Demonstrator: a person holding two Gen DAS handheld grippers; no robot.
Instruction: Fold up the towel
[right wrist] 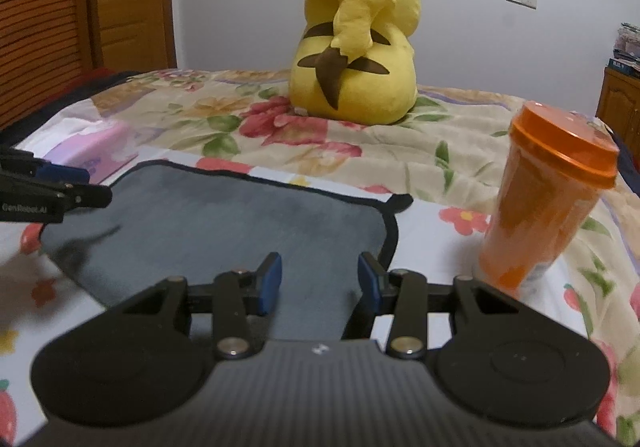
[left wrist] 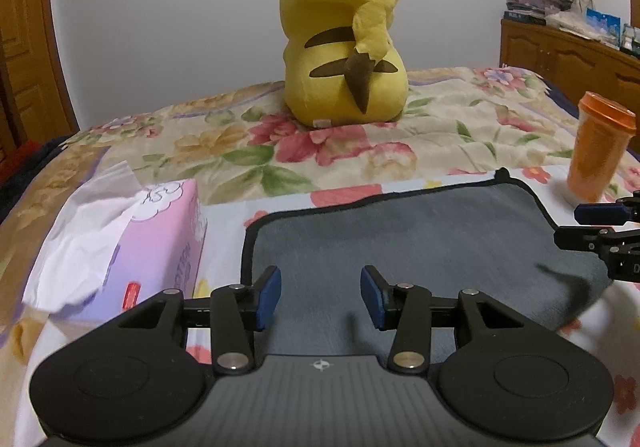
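Note:
A grey towel [left wrist: 400, 239] with a black hem lies flat on the flowered bedspread; it also shows in the right wrist view [right wrist: 240, 231]. My left gripper [left wrist: 320, 297] is open and empty, low over the towel's near left part. My right gripper [right wrist: 319, 283] is open and empty, over the towel's near right corner. The right gripper shows at the right edge of the left wrist view [left wrist: 604, 227]. The left gripper shows at the left edge of the right wrist view [right wrist: 56, 187].
A pink tissue box [left wrist: 132, 243] lies left of the towel. An orange lidded cup [right wrist: 548, 195] stands right of it. A yellow plush toy [left wrist: 344, 27] sits behind on the bed. A wooden cabinet [left wrist: 568, 51] stands at the far right.

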